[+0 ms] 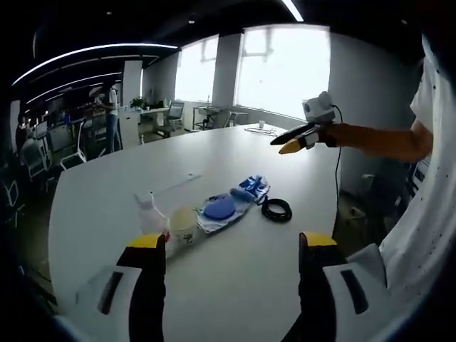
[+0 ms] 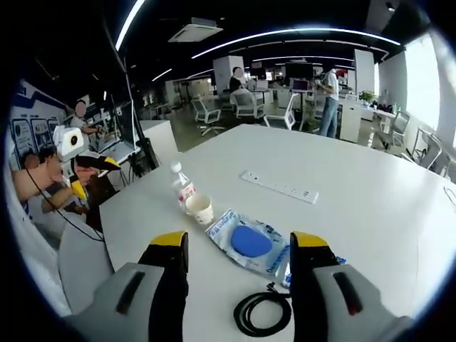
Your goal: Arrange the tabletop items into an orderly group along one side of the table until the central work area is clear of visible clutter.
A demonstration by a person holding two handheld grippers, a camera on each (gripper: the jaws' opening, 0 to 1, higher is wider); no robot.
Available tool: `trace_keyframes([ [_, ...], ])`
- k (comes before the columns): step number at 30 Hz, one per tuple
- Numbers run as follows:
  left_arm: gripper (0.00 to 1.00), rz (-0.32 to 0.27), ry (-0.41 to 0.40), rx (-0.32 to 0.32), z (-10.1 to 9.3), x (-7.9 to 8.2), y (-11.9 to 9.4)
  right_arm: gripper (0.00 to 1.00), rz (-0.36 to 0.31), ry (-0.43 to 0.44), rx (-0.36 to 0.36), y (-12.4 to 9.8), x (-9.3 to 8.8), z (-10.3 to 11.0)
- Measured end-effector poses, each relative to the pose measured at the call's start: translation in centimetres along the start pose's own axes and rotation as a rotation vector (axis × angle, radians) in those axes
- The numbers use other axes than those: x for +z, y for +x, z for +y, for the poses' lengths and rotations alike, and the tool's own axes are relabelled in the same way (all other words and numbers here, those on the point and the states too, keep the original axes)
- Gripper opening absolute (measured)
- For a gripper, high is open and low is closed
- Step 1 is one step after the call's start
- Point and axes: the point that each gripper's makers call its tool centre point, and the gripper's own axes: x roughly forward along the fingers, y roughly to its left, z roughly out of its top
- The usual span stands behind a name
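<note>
1. The right claw (image 2: 239, 249) hangs over the white surface (image 2: 370, 206), jaws spread wide with nothing between them.
2. A coiled black cable (image 2: 260, 313) lies between the jaws.
3. Beyond it lies a plastic packet (image 2: 246, 242) with a blue disc.
4. A paper cup (image 2: 200, 209) stands just beside a water bottle (image 2: 181, 185).
5. The left claw (image 2: 89, 174) hovers off the surface's edge.

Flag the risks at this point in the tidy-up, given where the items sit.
1. The plastic bottle and paper cup stand touching or nearly so; tongs closing on one could tip the other. Whether the cup holds liquid can't be seen.
2. The coiled black cable lies close to the blue packet; dragging either might snag the other.
3. Both tongs are open and empty, the left tongs near the bottle.
</note>
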Motion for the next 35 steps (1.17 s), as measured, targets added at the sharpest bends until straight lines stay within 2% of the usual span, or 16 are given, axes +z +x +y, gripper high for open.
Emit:
trace_keyframes([
  [6, 0.79, 0.014, 0.013, -0.006, -0.4, -0.1, 0.6, 0.61, 0.004, 0.007, -0.025, -2.7, -2.1, -0.3],
  [14, 0.82, 0.026, 0.012, 0.0, -0.8, -0.9, 1.3, 0.72, 0.008, 0.023, -0.006, -4.9, -5.3, 0.7],
  [19, 0.86, 0.046, -0.001, 0.007, -1.1, -2.2, 1.6, 0.78, 0.035, 0.049, 0.015, -5.7, -8.5, 1.6],
  [26, 0.88, 0.075, -0.035, 0.021, -1.3, -4.5, 2.0, 0.81, 0.069, 0.044, 0.029, -6.3, -11.6, 2.6],
  [31, 0.89, 0.086, -0.071, 0.032, -1.4, -6.0, 1.9, 0.81, 0.076, 0.057, 0.039, -6.4, -12.7, 3.3],
  [35, 0.89, 0.098, -0.078, 0.037, -1.7, -6.6, 1.8, 0.81, 0.071, 0.068, 0.048, -6.6, -13.0, 3.7],
])
